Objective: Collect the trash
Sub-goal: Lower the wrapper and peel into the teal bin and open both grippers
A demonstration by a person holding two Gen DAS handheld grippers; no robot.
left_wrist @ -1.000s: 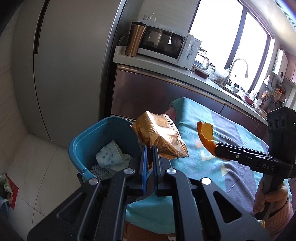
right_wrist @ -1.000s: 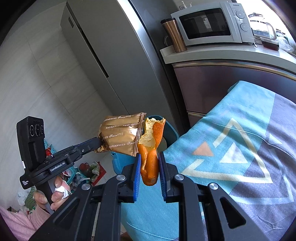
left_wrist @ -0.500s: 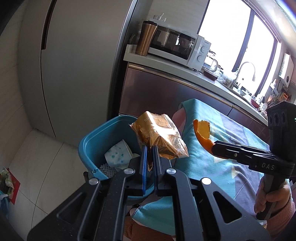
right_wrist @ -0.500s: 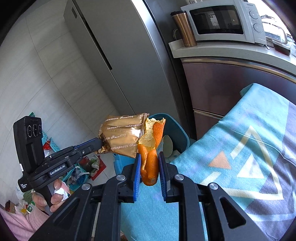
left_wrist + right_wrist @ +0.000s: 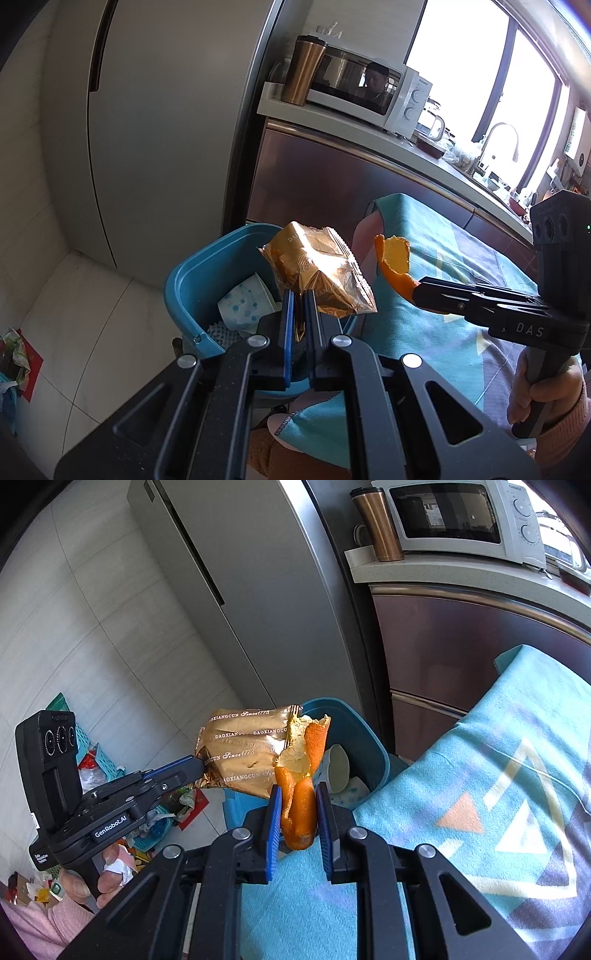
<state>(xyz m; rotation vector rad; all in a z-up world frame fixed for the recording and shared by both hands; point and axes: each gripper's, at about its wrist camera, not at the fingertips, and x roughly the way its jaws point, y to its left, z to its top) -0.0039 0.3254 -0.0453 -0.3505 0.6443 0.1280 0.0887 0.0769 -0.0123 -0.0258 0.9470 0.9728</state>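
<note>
My left gripper (image 5: 300,295) is shut on a gold snack wrapper (image 5: 319,273) and holds it over the near right rim of a blue bin (image 5: 192,273). The bin holds a white cup with blue dots (image 5: 242,308) and other scraps. My right gripper (image 5: 295,794) is shut on an orange peel (image 5: 301,775), held just right of the wrapper (image 5: 240,753) and above the bin (image 5: 365,738). The right gripper also shows in the left wrist view (image 5: 415,291), holding the peel (image 5: 395,262) over the table's end.
A table under a teal patterned cloth (image 5: 498,775) lies to the right of the bin. A steel fridge (image 5: 166,129) and a counter with a microwave (image 5: 369,92) and copper tumbler (image 5: 304,70) stand behind. Loose litter and a green basket (image 5: 88,760) lie on the floor at left.
Both grippers have moved left toward the bin with their loads; the bin now sits closer and more centred beneath the wrapper and peel. Both grips are unchanged.
</note>
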